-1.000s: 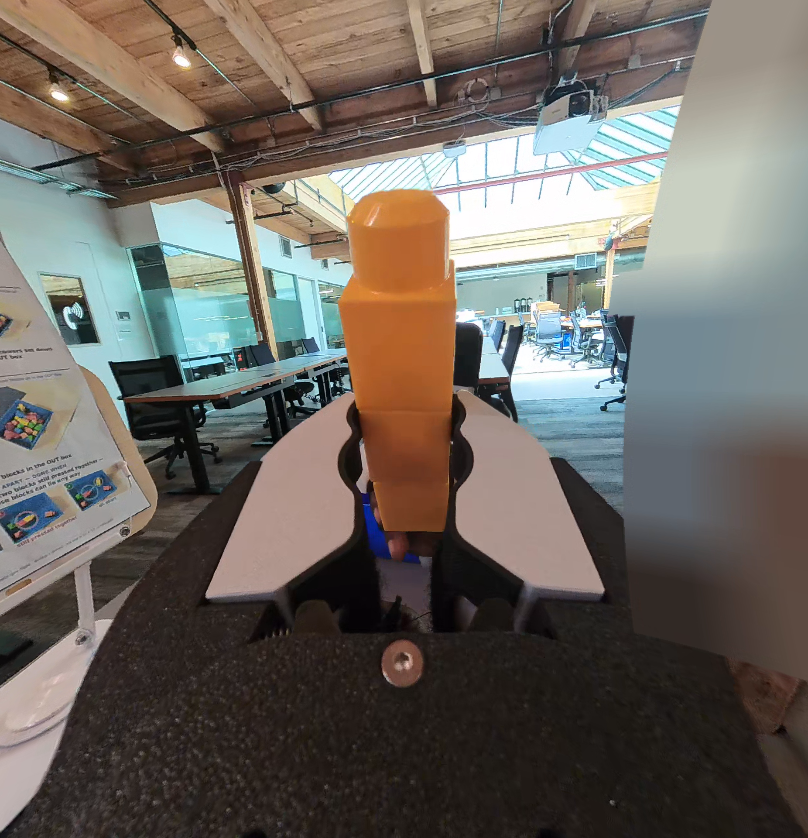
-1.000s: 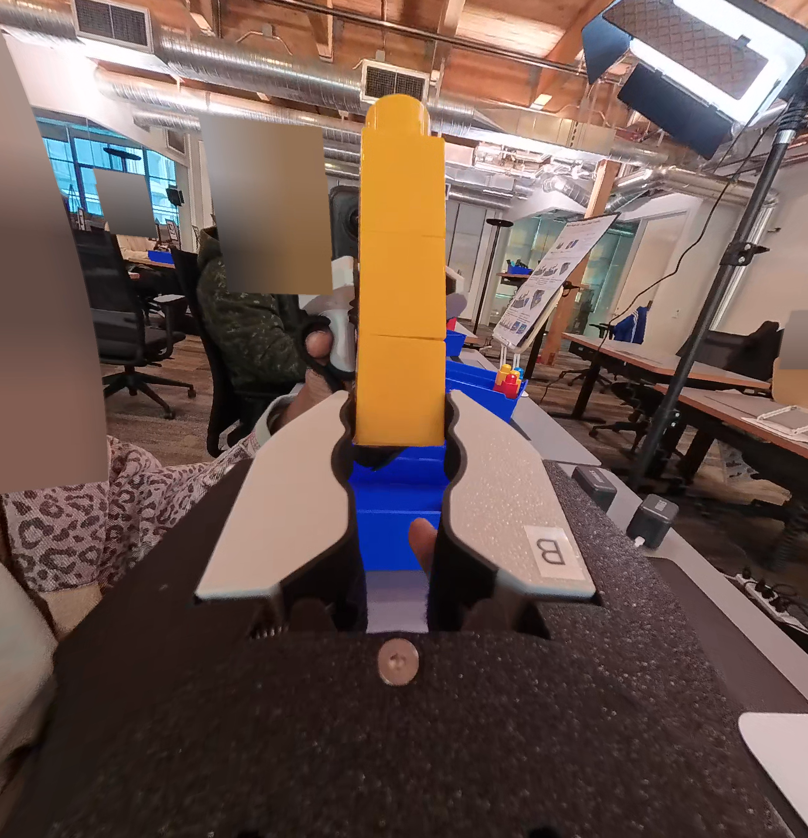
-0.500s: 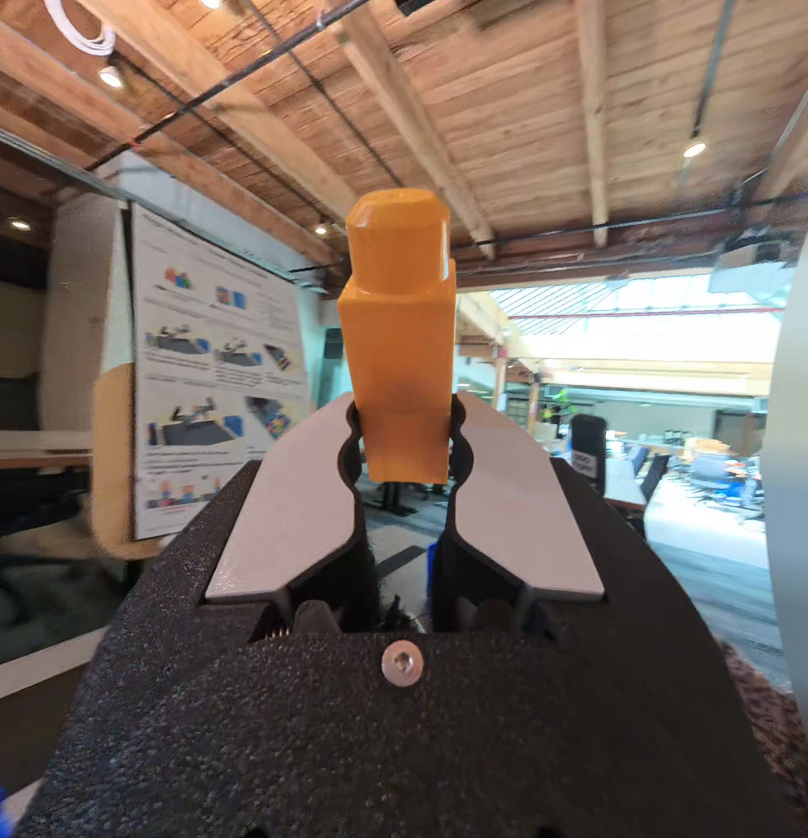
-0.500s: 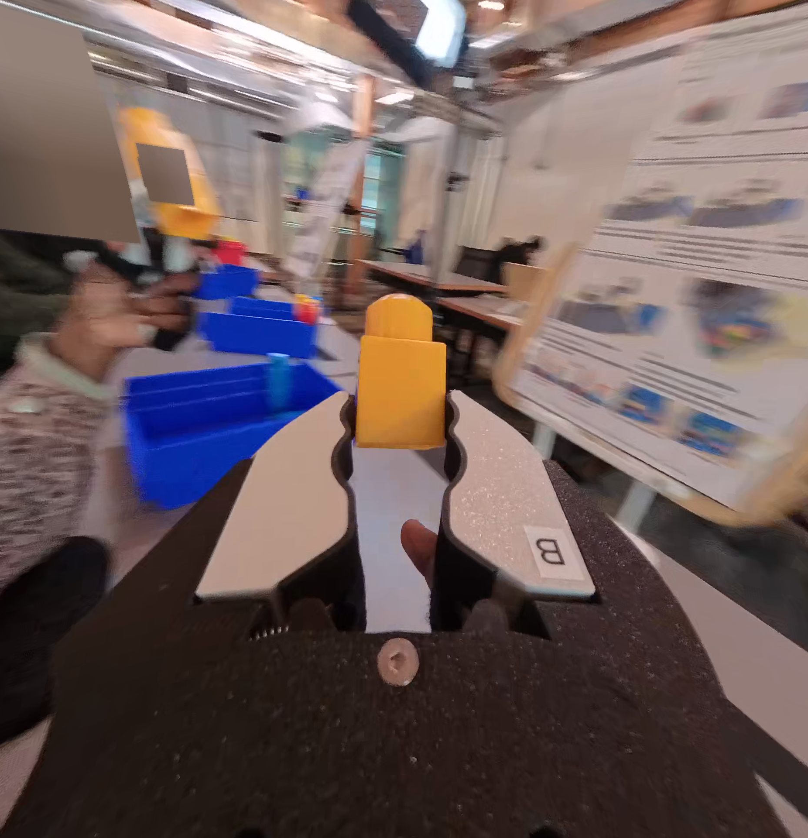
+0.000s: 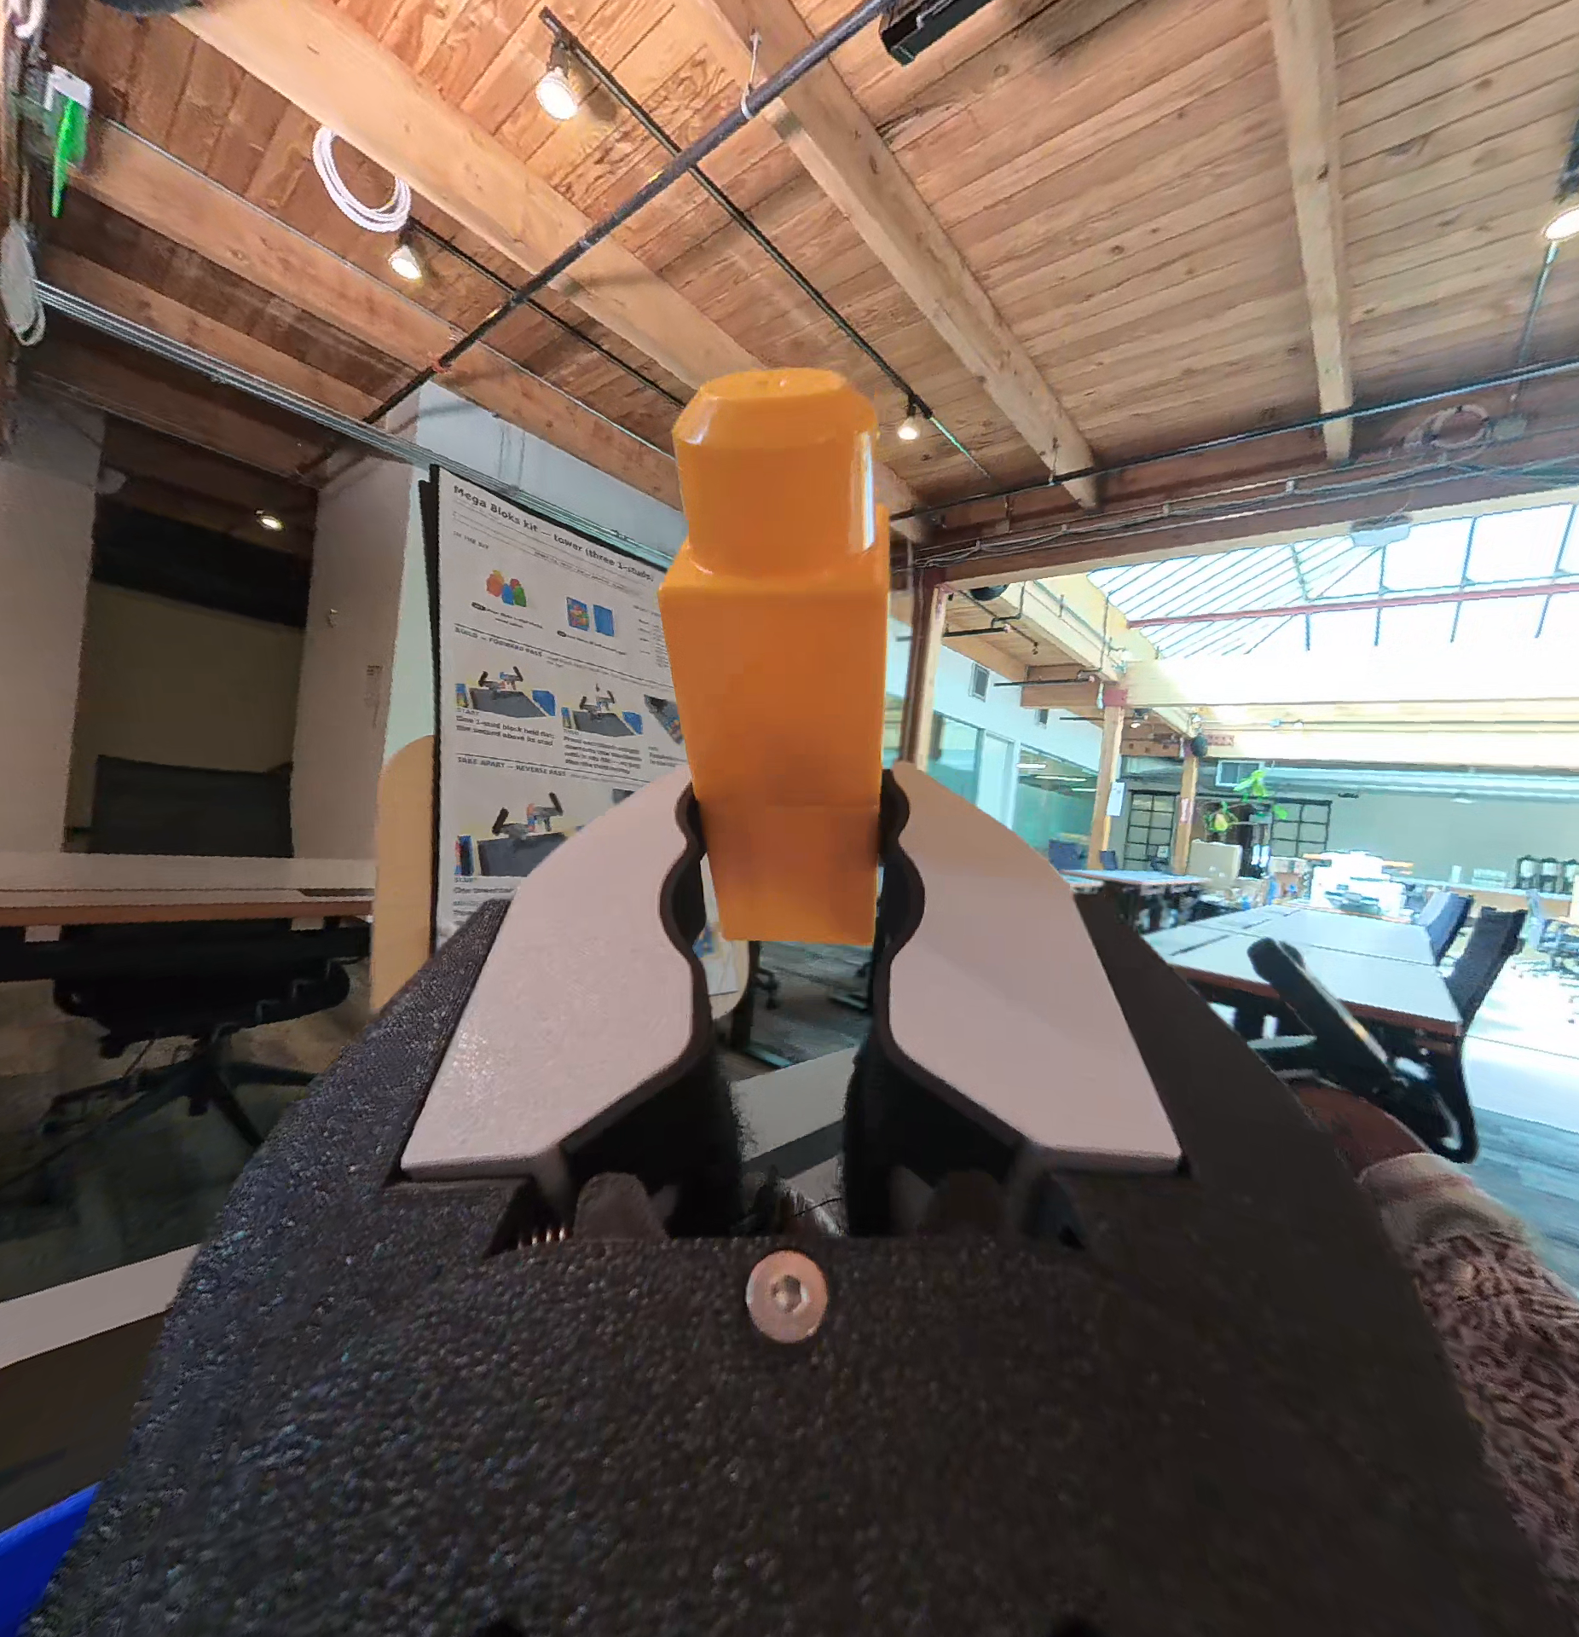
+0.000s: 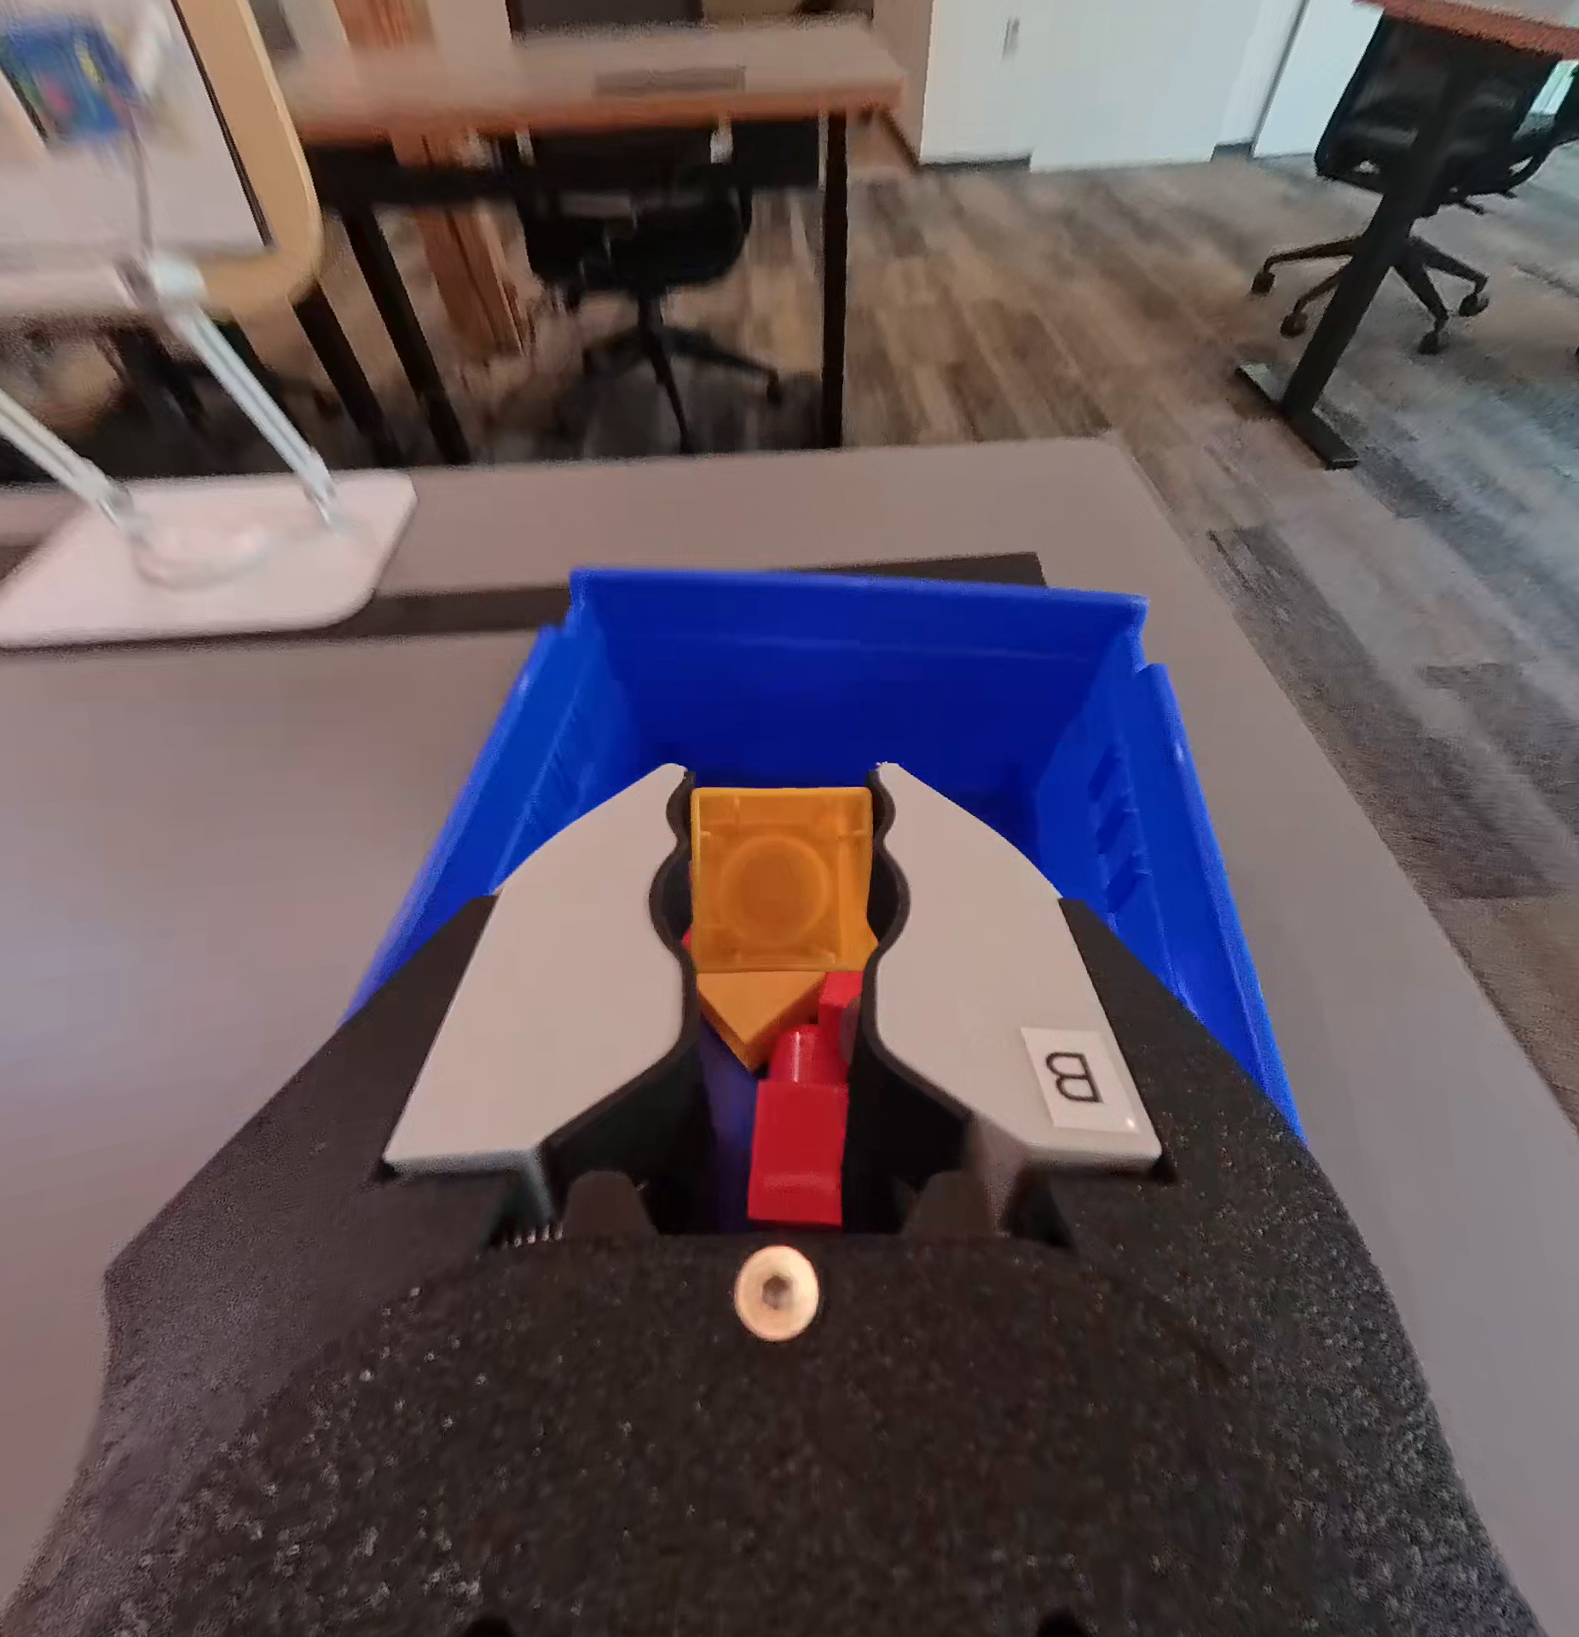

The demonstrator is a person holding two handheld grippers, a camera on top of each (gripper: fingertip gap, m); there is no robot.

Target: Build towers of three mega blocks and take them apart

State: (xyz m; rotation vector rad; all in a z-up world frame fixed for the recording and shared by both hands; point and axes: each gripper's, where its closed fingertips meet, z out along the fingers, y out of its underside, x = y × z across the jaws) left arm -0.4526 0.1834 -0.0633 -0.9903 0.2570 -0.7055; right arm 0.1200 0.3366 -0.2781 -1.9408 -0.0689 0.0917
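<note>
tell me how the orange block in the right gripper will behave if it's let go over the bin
The orange block is hollow with thin walls, so probably light and stiff. Held open side up over the blue bin, it would likely drop in and bounce or tumble off the red block below. Its flat sides make rolling unlikely.

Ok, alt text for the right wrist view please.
The right gripper is shut on an orange block, hollow underside toward the camera, over an open blue bin on a grey table. Red blocks lie in the bin below.
</note>
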